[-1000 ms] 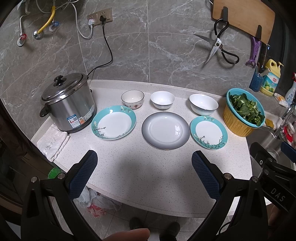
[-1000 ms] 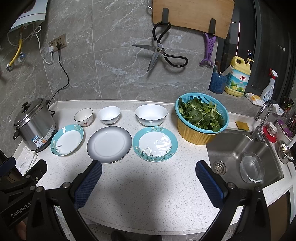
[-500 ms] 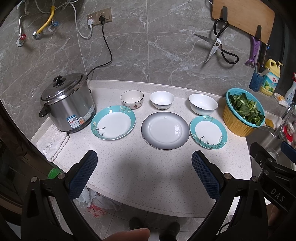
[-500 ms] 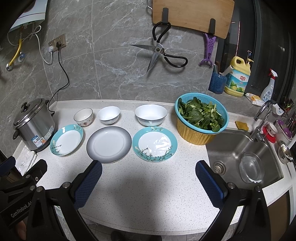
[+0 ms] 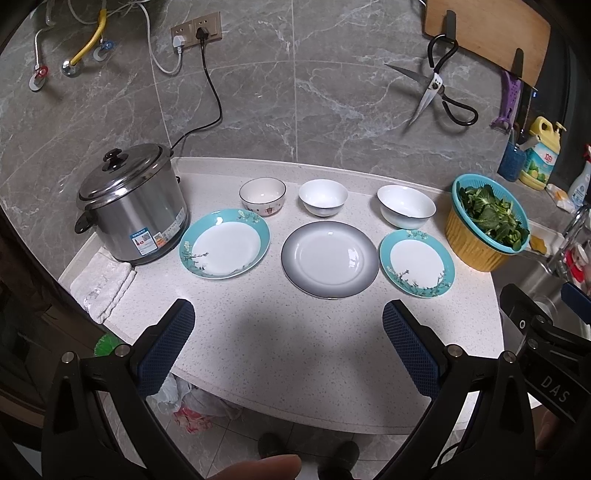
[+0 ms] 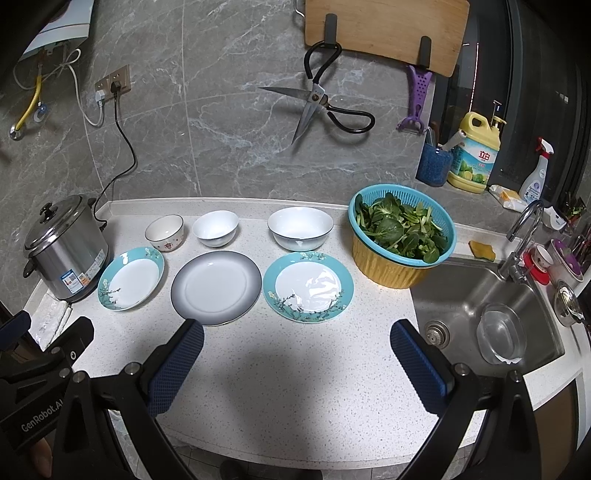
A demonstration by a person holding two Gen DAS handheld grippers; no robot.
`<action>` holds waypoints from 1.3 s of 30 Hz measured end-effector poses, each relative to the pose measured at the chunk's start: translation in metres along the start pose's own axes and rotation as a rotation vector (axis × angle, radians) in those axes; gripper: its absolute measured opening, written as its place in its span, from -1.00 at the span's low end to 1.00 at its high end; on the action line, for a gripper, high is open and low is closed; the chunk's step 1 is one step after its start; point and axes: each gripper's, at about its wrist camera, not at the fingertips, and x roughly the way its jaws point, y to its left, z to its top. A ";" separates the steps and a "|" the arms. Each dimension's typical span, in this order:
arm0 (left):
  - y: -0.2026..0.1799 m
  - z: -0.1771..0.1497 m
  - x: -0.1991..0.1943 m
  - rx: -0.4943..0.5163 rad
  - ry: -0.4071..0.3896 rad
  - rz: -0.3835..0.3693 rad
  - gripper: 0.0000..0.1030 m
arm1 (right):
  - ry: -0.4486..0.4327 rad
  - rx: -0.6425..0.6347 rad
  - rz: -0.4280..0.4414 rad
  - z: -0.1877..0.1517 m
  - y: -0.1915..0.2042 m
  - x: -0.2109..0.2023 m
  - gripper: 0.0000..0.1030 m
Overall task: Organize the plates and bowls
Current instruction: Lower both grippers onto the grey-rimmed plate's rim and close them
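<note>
Three plates lie in a row on the white counter: a teal-rimmed plate (image 5: 224, 243) at left, a grey-rimmed plate (image 5: 330, 259) in the middle, a smaller teal-rimmed plate (image 5: 416, 262) at right. Behind them stand three bowls: a patterned small bowl (image 5: 262, 196), a white small bowl (image 5: 323, 196) and a larger white bowl (image 5: 406, 211). The same plates (image 6: 130, 278) (image 6: 215, 287) (image 6: 308, 287) and bowls (image 6: 164, 232) (image 6: 215, 228) (image 6: 300, 227) show in the right wrist view. My left gripper (image 5: 288, 328) and right gripper (image 6: 297, 349) hover open over the counter's front edge, holding nothing.
A steel rice cooker (image 5: 131, 205) stands at far left with a folded cloth (image 5: 101, 284) in front. A yellow-and-teal colander of greens (image 6: 402, 236) sits right of the dishes, beside the sink (image 6: 484, 317). Scissors (image 6: 317, 107) and a cutting board (image 6: 384, 29) hang on the wall.
</note>
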 end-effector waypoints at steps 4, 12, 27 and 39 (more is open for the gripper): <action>0.004 -0.001 0.016 -0.004 0.035 -0.017 1.00 | 0.009 0.006 -0.014 0.008 -0.005 0.007 1.00; 0.037 -0.021 0.093 0.035 0.161 -0.106 0.99 | 0.008 0.021 0.020 0.008 -0.006 0.037 1.00; 0.047 -0.017 0.296 -0.075 0.369 -0.204 0.98 | 0.124 -0.188 0.535 0.078 0.013 0.207 0.99; 0.047 0.002 0.411 -0.183 0.495 -0.070 0.57 | 0.392 -0.285 0.723 0.109 0.049 0.355 0.27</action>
